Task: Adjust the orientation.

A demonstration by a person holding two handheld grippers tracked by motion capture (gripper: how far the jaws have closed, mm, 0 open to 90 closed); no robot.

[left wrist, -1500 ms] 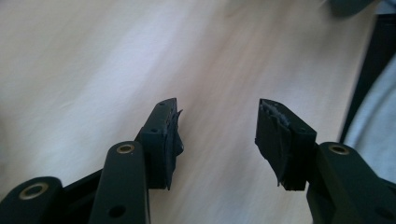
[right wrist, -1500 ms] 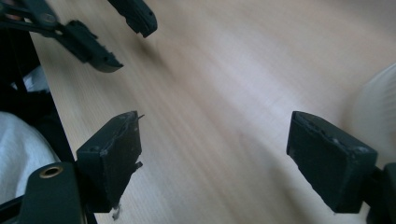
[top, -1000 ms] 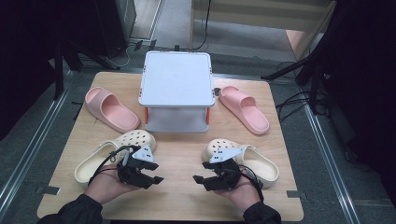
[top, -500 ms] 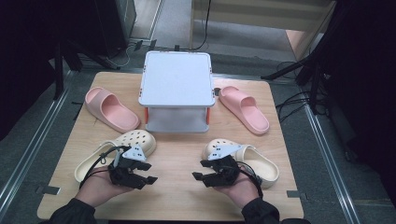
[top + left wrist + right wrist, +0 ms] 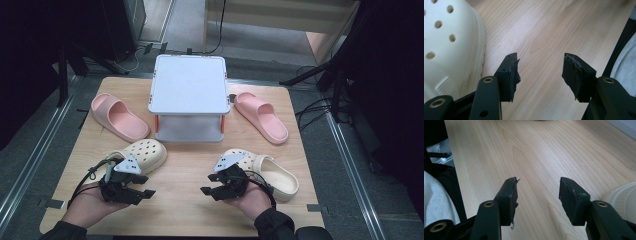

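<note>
Hovering with jaws apart and empty, the left gripper (image 5: 142,188) and right gripper (image 5: 209,191) sit beside two cream clogs (image 5: 145,155), whose smooth rounded toes could slip from a shallow pinch.

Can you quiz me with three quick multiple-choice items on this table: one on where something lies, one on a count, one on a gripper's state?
1. Where does the white rack stand?
A. between the two pink slides
B. at the near edge
C. on a cream clog

2. How many shoes lie on the table?
A. two
B. four
C. six

3. What state is the left gripper in?
A. shut on a clog
B. open, holding nothing
C. shut on a cable

Answers: 1 A, a pink slide lies at each side of it, the other at. 2 B, two pink slides plus two cream clogs. 3 B, bare wood shows between its parted jaws.
</note>
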